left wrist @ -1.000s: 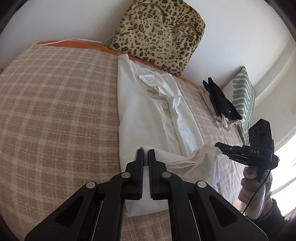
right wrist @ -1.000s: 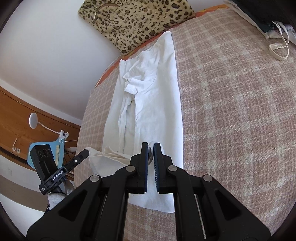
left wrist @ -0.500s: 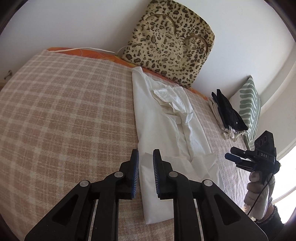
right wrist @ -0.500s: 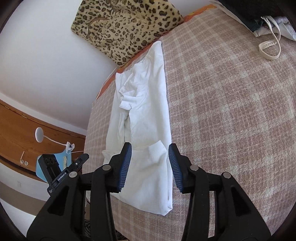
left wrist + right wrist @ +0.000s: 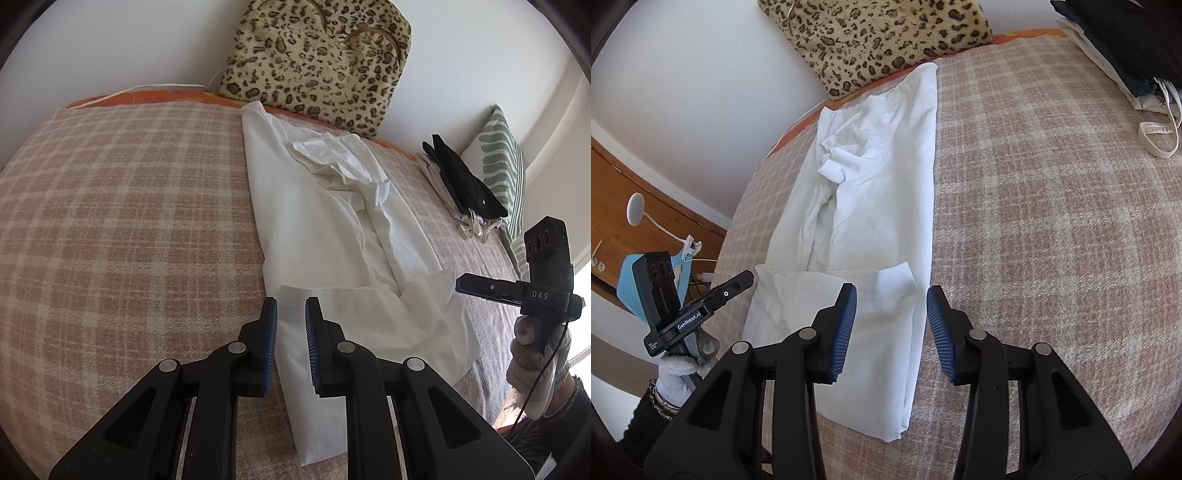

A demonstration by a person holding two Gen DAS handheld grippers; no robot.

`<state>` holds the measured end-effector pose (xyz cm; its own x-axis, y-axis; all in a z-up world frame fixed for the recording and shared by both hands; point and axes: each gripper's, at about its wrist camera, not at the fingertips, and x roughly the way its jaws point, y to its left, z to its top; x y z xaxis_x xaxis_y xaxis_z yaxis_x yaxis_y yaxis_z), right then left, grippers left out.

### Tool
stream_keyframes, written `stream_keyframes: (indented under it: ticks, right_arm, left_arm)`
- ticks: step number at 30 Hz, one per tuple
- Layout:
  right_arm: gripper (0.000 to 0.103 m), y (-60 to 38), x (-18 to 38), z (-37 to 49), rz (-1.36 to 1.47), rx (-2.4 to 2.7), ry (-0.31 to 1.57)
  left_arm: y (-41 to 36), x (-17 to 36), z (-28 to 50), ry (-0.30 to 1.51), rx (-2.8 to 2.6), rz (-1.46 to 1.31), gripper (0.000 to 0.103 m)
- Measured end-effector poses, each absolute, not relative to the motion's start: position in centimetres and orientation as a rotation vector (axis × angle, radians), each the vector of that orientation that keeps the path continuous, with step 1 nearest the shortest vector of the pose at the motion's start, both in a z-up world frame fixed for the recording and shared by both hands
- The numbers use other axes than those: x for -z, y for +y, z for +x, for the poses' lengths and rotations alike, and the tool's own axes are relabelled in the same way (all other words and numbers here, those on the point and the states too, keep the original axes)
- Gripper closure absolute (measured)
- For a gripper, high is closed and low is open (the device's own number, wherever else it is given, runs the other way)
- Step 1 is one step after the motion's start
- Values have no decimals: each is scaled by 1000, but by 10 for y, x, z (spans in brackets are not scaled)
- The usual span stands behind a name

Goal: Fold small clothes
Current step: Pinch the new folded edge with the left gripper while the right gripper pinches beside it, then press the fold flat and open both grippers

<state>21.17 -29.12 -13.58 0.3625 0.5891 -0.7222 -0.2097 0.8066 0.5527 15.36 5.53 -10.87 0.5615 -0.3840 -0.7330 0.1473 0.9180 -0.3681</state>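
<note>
Shirt, white and folded into a long strip, lies on the plaid bed, its long axis running away from both tools. Left tool and right tool hover spread and empty over its doubled-back near end, equally close.

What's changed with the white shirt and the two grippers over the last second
Both grippers let go. The left gripper and right gripper were shut on the near hem of the white shirt and now stand open above it. The hem now lies folded over the shirt's body. The leopard bag and dark clothes pile stayed put.
</note>
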Motion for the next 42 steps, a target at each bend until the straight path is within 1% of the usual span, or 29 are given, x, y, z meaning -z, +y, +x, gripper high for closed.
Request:
stream_keyframes:
  ticks: [8,15,16,17,25,26,27,28,29,32,37,40,42]
  right_arm:
    - [60,-291,147,221,426,-520,1101]
    - [60,-284,137,220,355,-485,1064]
    - [60,-285,135,219,352,-480,1053]
    - [60,-286,133,219,362,-485,1045]
    - [60,-284,141,221,362,-504,1066]
    - [63,-283,143,221,363,-503,1070]
    - [73,-282,144,221,361,-506,1076]
    - [78,-280,145,220,353,-504,1082]
    - [85,-279,145,220,345,-500,1082]
    - [93,-279,143,220,350,-493,1076]
    - [95,-279,135,220,338,-473,1041]
    - [95,-276,137,225,351,-480,1053]
    - [95,-276,138,225,360,-485,1060]
  left_arm:
    - [51,117,163,951,307,-283,89]
    - [40,114,160,912,327,-222,89]
    - [39,114,160,908,331,-216,90]
    - [38,114,160,906,334,-212,95]
    - [40,114,160,899,321,-228,99]
    - [40,114,160,897,321,-230,99]
    - [40,114,160,895,319,-229,99]
    - [40,114,159,892,318,-228,100]
    - [41,113,159,888,316,-226,100]
    - [42,111,157,875,308,-228,102]
    - [53,103,156,816,246,-234,103]
    - [62,104,160,834,267,-311,103]
    - [65,106,162,861,297,-355,94]
